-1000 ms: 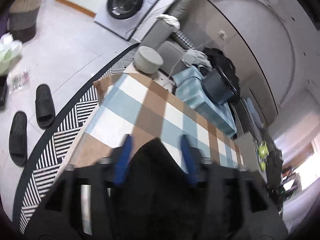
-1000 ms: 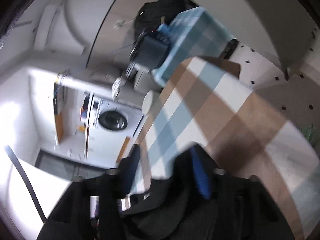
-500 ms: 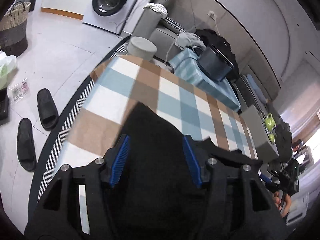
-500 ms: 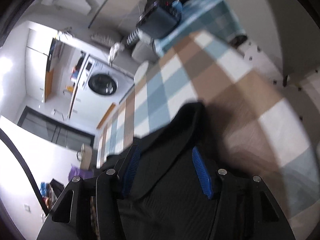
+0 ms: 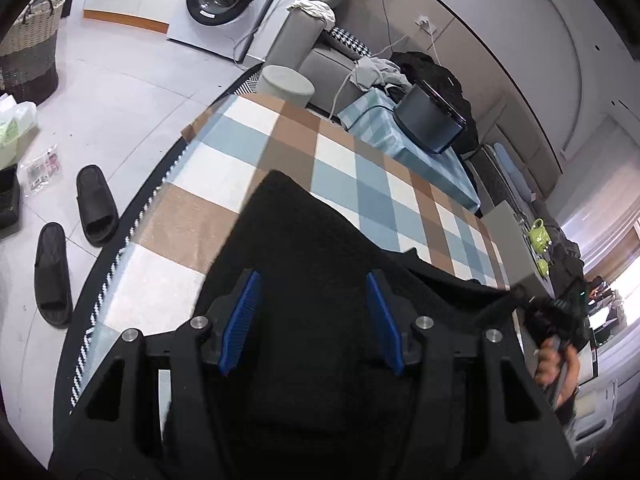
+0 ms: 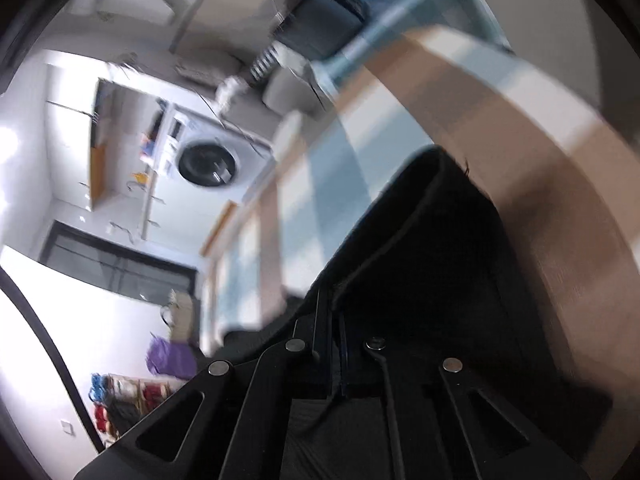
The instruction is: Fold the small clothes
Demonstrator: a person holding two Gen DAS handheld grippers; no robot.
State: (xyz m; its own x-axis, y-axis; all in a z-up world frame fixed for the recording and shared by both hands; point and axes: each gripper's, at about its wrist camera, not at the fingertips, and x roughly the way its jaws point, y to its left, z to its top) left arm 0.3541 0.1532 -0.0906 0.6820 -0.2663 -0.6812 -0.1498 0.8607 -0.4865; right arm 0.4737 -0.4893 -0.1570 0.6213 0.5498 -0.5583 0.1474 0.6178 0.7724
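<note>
My left tool (image 5: 312, 320) stands wide open, its 2 blue pads (image 5: 240, 320) well apart above the black garment (image 5: 312, 240), gripping nothing. The garment lies spread on the checked surface (image 5: 256, 148), one corner pointing toward the far edge. My right tool (image 6: 338, 356) is closed tight, its fingers pressed together on an edge of the black garment; that view is blurred, so I can't make out finer contact.

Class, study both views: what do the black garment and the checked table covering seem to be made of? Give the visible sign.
Black garment: probably knit fabric, matte, showing a fine nubby texture. Checked table covering: seemingly woven cloth, matte, its corner hanging folded.
</note>
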